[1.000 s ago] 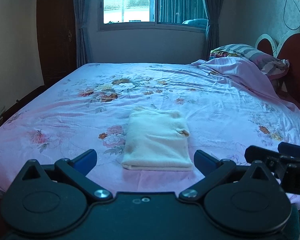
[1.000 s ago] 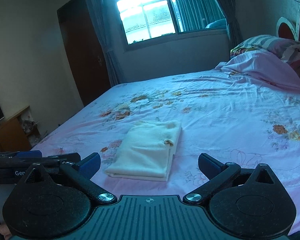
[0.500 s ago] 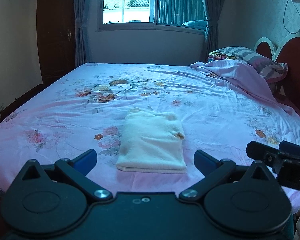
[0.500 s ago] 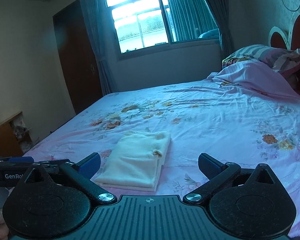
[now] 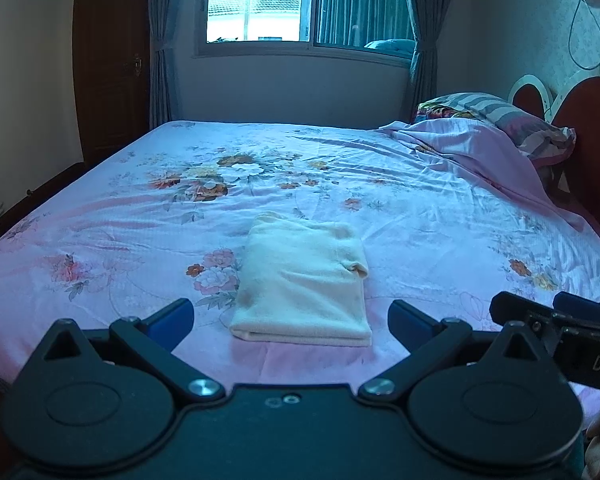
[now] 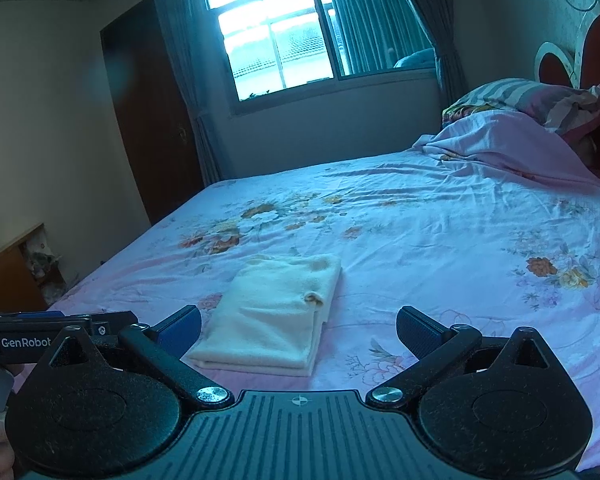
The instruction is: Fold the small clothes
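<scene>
Left wrist view: left gripper (image 5: 290,318) released, fingers spread wide, nothing between them. Folded cream garment (image 5: 304,280) lies flat at lower centre of frame on the pink floral bedsheet (image 5: 420,208), apart from both grippers. Right gripper (image 6: 298,326) also spread and empty; the cloth sits lower centre-left there. Small brownish spot on garment edge, possibly a tag. Pillow (image 5: 500,120) upper right.

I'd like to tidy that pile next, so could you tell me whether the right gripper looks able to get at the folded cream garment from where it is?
Probably yes: the right gripper is open, and the folded cream garment lies just ahead on the bedsheet with nothing between.
</scene>
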The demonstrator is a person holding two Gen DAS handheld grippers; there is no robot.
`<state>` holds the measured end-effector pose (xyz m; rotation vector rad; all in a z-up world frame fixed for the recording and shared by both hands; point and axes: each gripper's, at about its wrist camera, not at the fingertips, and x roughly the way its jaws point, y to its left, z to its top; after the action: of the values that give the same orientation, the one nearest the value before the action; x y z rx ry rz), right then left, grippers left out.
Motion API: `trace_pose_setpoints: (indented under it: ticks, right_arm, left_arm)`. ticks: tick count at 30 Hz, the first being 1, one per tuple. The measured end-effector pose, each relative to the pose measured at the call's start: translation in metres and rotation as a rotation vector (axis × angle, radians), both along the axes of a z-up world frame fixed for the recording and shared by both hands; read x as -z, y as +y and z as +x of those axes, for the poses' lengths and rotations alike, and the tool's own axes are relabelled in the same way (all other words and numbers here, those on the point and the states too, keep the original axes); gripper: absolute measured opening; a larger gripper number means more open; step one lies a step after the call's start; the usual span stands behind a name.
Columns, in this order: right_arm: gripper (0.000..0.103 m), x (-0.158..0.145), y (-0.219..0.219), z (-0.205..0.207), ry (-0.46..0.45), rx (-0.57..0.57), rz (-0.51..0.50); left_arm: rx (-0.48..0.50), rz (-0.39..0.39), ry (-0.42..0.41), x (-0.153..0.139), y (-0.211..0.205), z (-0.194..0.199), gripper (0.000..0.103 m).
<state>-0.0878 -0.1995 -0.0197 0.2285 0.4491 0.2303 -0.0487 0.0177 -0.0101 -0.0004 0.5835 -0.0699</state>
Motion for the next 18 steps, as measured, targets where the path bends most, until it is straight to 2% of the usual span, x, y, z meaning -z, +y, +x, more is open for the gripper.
trace_pose_setpoints:
  ticks: [18]
  right_arm:
    - [0.103,0.0032,-0.0022,0.0041,0.017,0.004,0.026]
  left_arm:
    - [0.003,0.006,-0.002,-0.0010,-0.0019,-0.0005,0.102]
